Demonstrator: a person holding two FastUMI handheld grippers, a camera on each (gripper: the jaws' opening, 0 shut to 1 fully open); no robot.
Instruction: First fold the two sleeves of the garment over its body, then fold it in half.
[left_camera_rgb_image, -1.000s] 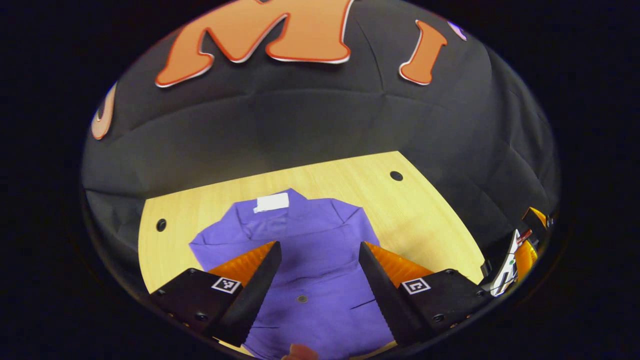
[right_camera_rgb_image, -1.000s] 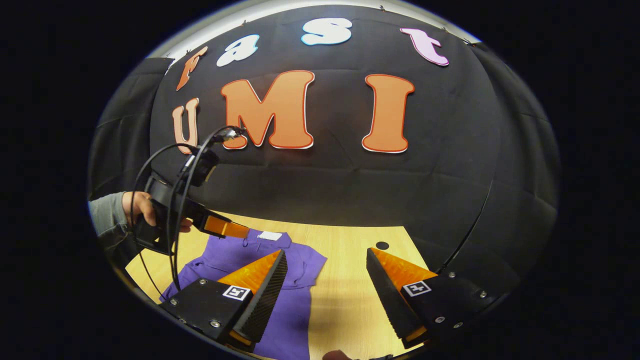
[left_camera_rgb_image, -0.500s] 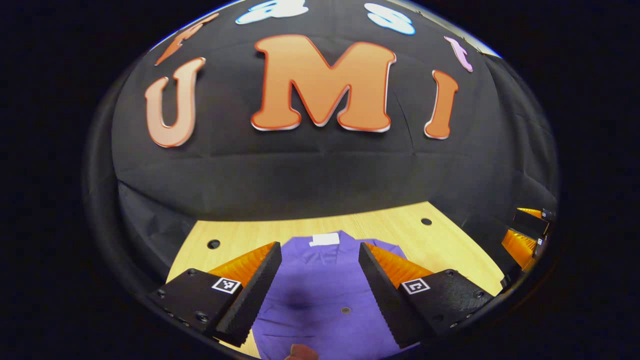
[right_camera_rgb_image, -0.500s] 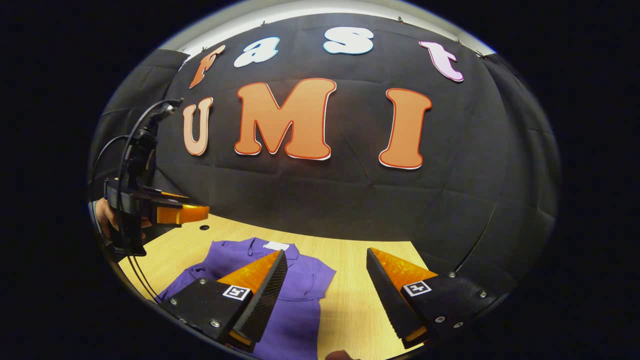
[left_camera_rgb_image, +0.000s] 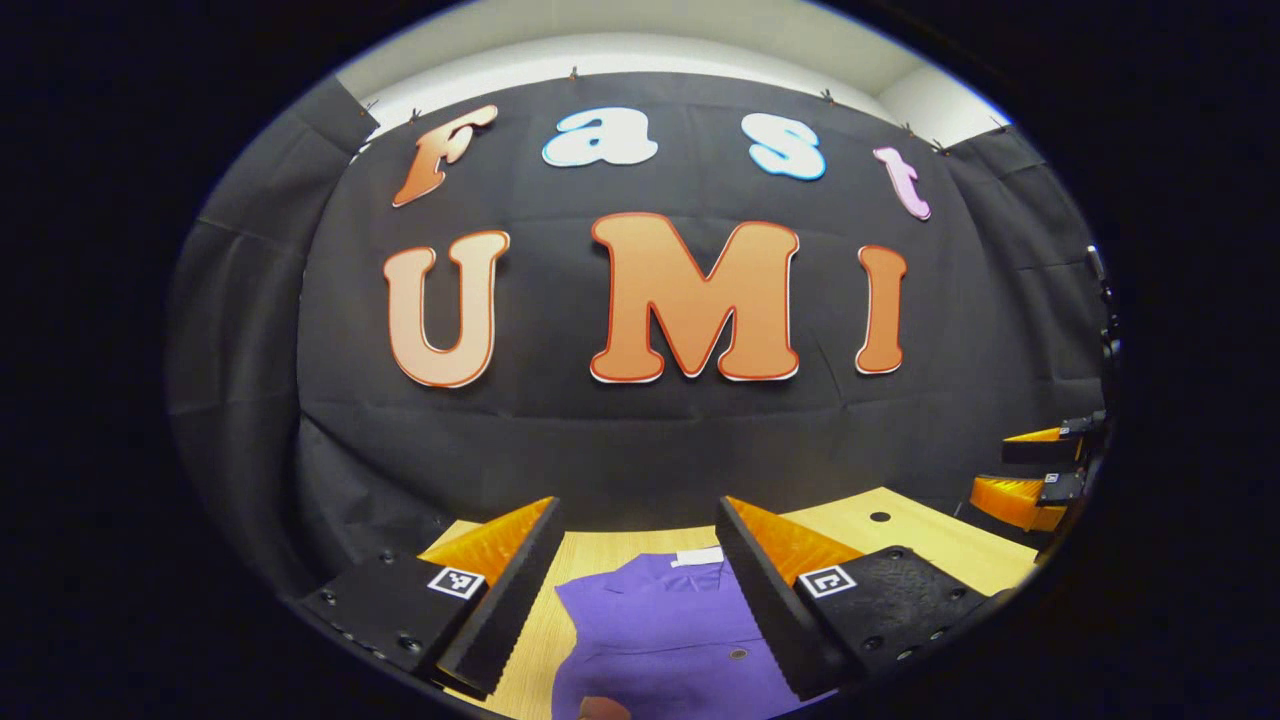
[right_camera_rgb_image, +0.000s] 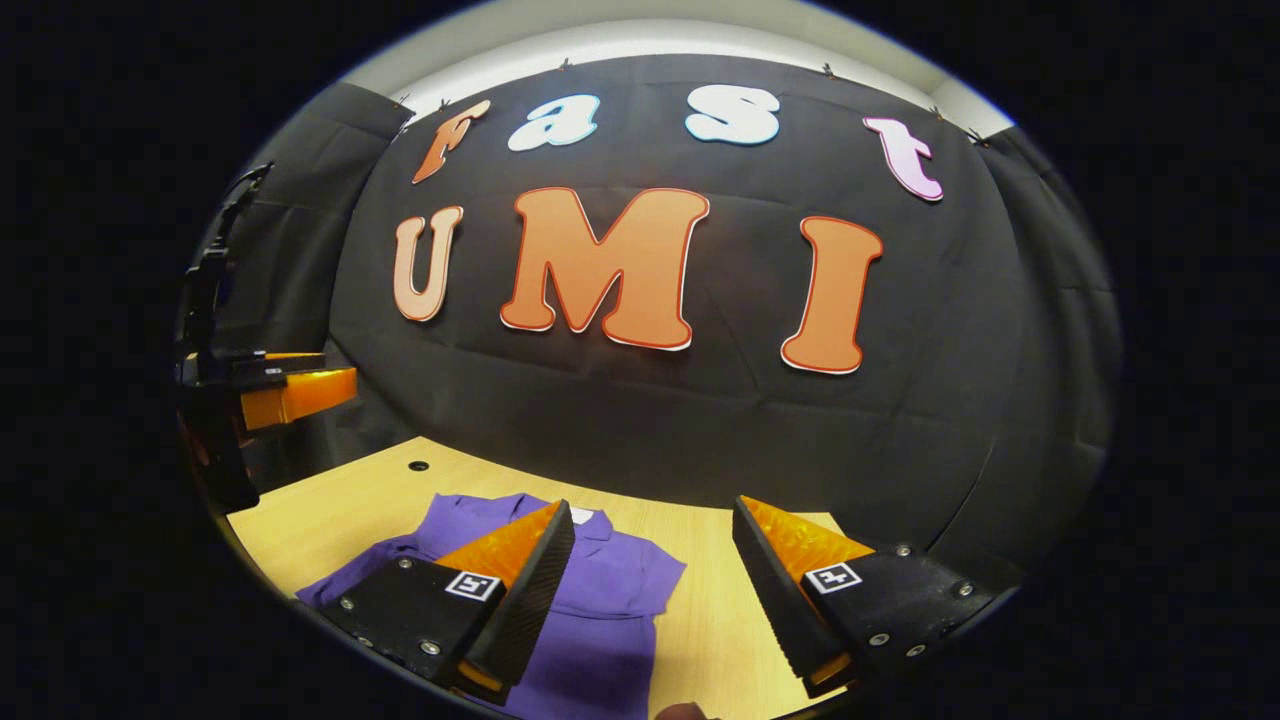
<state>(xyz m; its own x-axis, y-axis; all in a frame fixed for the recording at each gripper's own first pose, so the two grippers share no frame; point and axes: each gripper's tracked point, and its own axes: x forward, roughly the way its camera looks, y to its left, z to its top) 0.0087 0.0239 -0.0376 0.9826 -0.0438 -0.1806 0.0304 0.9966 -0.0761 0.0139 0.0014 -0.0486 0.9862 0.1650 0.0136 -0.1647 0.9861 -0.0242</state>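
Left gripper view: left gripper (left_camera_rgb_image: 638, 515) raised, level, jaws apart.

A light wooden table (right_camera_rgb_image: 350, 500) is seen low in the right gripper view, from about 8 o'clock across to 5 o'clock. A small dark round hole (right_camera_rgb_image: 418, 466) is set in its top toward 9 o'clock, near the far edge. In the left gripper view the same table (left_camera_rgb_image: 930, 535) is seen at about 5 o'clock, and another dark hole (left_camera_rgb_image: 879, 517) is found there. Behind the table, black cloth (right_camera_rgb_image: 700, 420) is hung as the wall, and a pale strip of ceiling (left_camera_rgb_image: 640, 40) is visible at 12 o'clock.
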